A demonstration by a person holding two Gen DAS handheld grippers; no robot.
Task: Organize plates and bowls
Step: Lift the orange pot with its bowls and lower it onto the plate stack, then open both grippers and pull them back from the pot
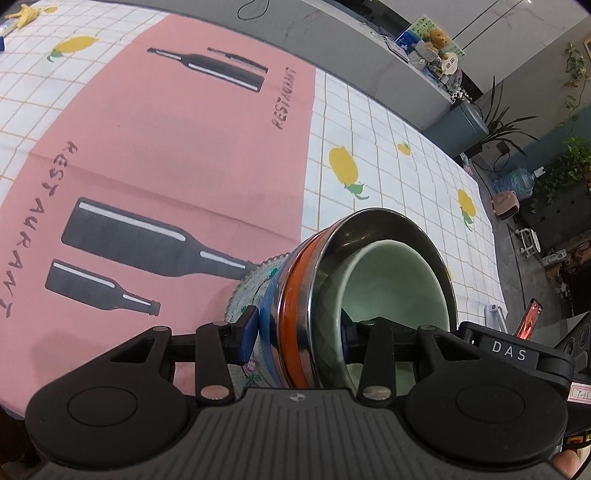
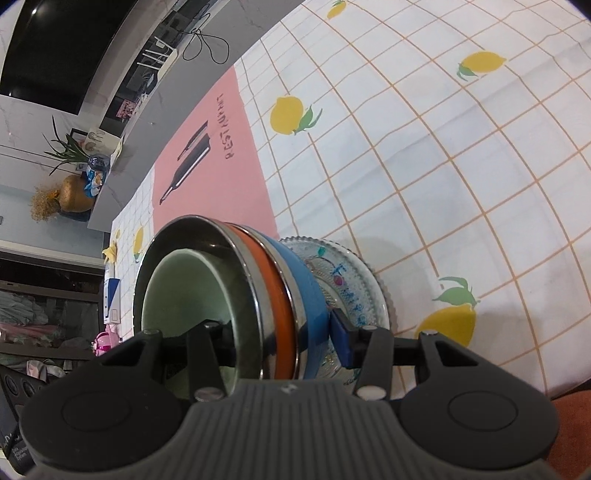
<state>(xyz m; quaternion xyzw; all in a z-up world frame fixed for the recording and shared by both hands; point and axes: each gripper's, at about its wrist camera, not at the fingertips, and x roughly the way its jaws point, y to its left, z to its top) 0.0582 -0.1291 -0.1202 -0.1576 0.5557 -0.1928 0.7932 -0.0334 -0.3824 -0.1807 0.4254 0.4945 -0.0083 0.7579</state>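
Observation:
A nested stack of dishes is held between both grippers. From the bottom it is a patterned glass plate [image 1: 248, 291] [image 2: 351, 284], a blue bowl [image 1: 267, 314] [image 2: 308, 295], a steel bowl with an orange band [image 1: 290, 295] [image 2: 271, 280] and a pale green bowl [image 1: 391, 284] [image 2: 177, 291]. My left gripper [image 1: 297, 332] is shut on one side of the stack, one pad under the glass plate and the other inside the green bowl. The right gripper [image 2: 279, 334] clamps the opposite side the same way. Whether the plate touches the cloth I cannot tell.
A white checked tablecloth with lemons [image 2: 424, 166] covers the table, with a pink bottle-print panel [image 1: 192, 158] to the left. A banana peel [image 1: 24, 16] lies at the far corner. The table edge [image 1: 491, 229] and a standing phone [image 1: 530, 323] are on the right.

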